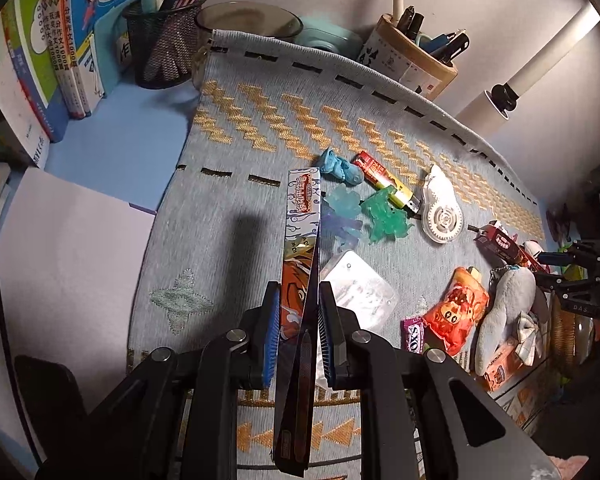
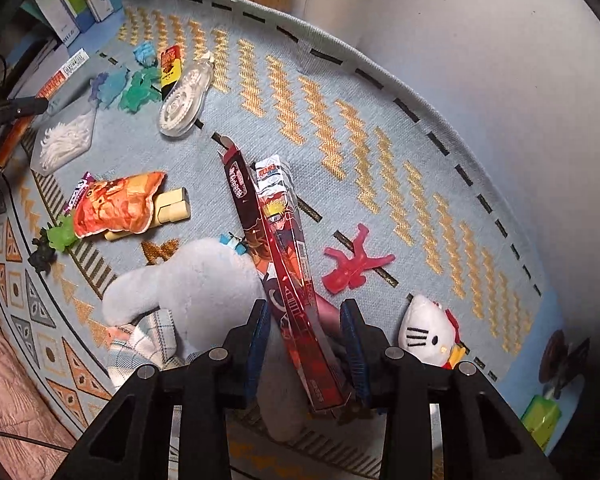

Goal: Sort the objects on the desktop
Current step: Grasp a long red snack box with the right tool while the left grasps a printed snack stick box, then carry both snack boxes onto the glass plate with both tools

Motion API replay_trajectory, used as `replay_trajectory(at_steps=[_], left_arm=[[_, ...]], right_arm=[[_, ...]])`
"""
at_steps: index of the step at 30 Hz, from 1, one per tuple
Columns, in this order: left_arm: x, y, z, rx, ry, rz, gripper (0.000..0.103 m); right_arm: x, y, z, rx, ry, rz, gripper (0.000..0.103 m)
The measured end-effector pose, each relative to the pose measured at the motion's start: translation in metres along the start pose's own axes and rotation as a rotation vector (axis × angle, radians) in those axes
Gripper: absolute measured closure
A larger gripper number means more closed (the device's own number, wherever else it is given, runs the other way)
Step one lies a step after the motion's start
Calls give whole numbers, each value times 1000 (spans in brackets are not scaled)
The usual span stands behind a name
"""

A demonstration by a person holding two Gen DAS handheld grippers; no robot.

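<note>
My left gripper is shut on a long narrow picture-printed card box, held edge-on above the woven mat. In the right wrist view, my right gripper points down at the mat with its jaws apart. A long red card box lies between them, leaning towards the right pad, and the left pad stands clear of it. A darker red box lies alongside it. That gripper hangs over a grey plush.
Clear green and blue figurines, a correction tape, a clear plastic case and an orange pouch lie on the mat. A red figure and a white cat plush sit right. Pen holders and books stand behind.
</note>
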State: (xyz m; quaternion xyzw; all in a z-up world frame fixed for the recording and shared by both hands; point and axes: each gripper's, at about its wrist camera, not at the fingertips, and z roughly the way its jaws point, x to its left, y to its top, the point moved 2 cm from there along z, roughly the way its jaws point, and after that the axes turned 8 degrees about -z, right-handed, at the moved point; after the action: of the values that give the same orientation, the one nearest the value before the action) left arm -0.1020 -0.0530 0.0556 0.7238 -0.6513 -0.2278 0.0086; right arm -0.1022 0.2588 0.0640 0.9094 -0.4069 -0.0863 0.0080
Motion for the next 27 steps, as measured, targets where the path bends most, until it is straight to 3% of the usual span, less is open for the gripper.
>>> replay_trajectory(at_steps=[4,7,11,15,19,23,27], left_arm=[[0,2,2,2,10,-2,88],[-2,3,-2,-6,13,-1,88],[-5,3,-10,-12,1,-15,88],[-21,-2,-25,-26,-19,13,88],[-44,-9,-49,-55,-20,54,88],[-76,-17,-70,-72,-43,73,88],[-130,-34,-83,-75,-82,141,88]], right_arm=[[-2,10,7,-25,-36,-2,72],[-8,9,-3,-93,4,69,86],[-22,-8,-25,-197,78,225,86],[-38,-38,-49,-330,268,458,86],[-40,-74,-75,-471,396,607,86],[-39,-108,-92,-557,436,693,86],[-47,-159,-110,-623,445,788,86]])
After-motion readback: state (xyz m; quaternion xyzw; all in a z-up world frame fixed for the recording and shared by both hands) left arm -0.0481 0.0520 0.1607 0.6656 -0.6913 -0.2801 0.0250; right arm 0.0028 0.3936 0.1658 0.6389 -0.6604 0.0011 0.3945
